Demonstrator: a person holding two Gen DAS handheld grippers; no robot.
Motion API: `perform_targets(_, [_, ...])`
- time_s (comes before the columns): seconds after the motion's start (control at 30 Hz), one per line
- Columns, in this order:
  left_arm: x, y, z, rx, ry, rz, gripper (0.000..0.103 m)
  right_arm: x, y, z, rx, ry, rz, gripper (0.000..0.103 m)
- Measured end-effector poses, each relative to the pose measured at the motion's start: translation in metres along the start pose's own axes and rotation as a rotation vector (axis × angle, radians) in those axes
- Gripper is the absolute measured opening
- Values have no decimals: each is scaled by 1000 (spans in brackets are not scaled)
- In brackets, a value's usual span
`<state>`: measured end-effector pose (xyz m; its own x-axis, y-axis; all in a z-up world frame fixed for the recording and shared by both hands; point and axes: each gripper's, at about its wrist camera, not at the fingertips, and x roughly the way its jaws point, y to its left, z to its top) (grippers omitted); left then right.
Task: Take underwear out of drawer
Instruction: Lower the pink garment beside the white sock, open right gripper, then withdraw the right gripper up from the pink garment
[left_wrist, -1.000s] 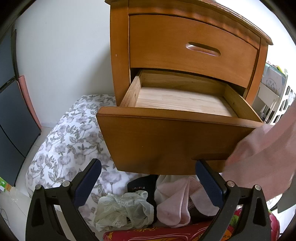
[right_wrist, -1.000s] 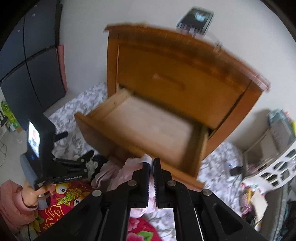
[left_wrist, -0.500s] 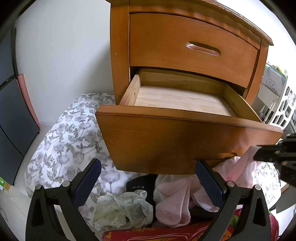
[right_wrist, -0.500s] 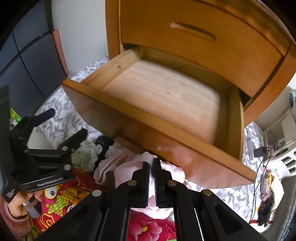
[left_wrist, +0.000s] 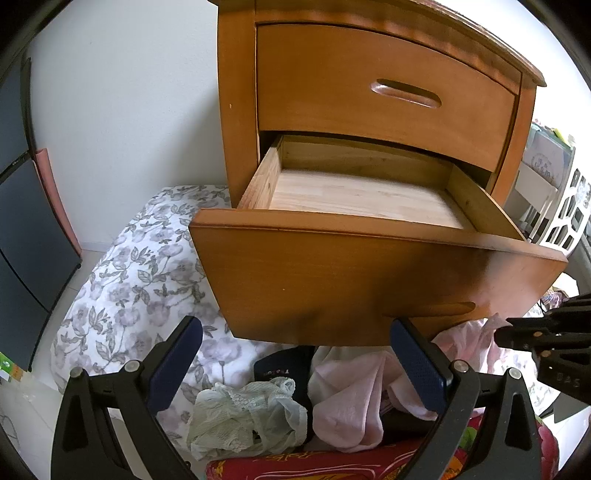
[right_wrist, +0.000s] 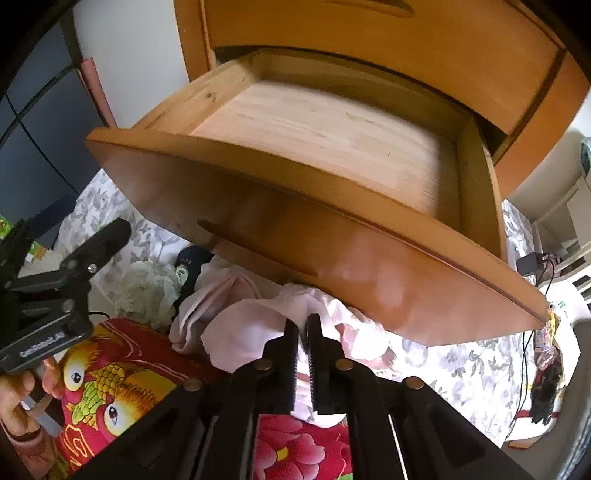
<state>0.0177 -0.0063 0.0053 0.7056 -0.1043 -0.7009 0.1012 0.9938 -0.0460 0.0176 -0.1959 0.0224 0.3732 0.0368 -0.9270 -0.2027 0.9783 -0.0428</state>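
Our right gripper (right_wrist: 303, 334) points steeply down over the pile of clothes below the drawer front, and its jaws are just starting to part. A fold of pink underwear (right_wrist: 255, 332) runs up into the narrow slot between the pads, and the gap is so slim that the cloth looks only just pinched there. From the left wrist view we catch that same gripper (left_wrist: 509, 334) coming in at the right edge, its tip against the pink cloth.

Our left gripper (left_wrist: 295, 365) hangs with its jaws spread wide, blue pads well apart, nothing between them. We see it from the right wrist view too, off at the left (right_wrist: 92, 251), with a hand (right_wrist: 22, 398) wrapped round its handle.

Now the drawer (left_wrist: 369, 280): pulled far out of the wooden nightstand (left_wrist: 236, 110), and we see only bare pale boards on its floor. The upper drawer (left_wrist: 369, 85) sits shut.

The underwear lies outside, heaped under the open drawer's front on a red printed cloth (right_wrist: 122, 373) and a floral sheet (left_wrist: 140, 273). Beside the pink garment we have a pale green lace piece (left_wrist: 240, 417) and something dark (left_wrist: 284, 369) just behind it. The lace piece sits between our left gripper's fingers in the picture, lower down and untouched.
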Motion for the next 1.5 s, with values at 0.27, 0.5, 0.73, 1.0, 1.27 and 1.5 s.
perform_targets(0.27, [-1, -2, 0, 6, 5, 14, 101, -13, -7, -12, 52, -45, 29, 55])
perform_targets(0.5, [0, -5, 1, 18, 11, 25, 101, -6, -14, -22, 133, -65, 46, 79])
perform_targets(0.73, [1, -4, 1, 14, 10, 28, 101, 1, -20, -35, 222, -86, 35, 103])
perform_targets(1.0, [-10, 0, 1, -6, -32, -27, 101, -9, -18, -51, 288, -174, 24, 103])
perform_targets(1.27, [-23, -2, -4, -21, -57, -45, 101, -25, -19, -63, 322, -270, -21, 103])
perform_targets(1.5, [-30, -15, -9, 40, -57, -25, 101, -35, -16, -70, 320, -318, -51, 103])
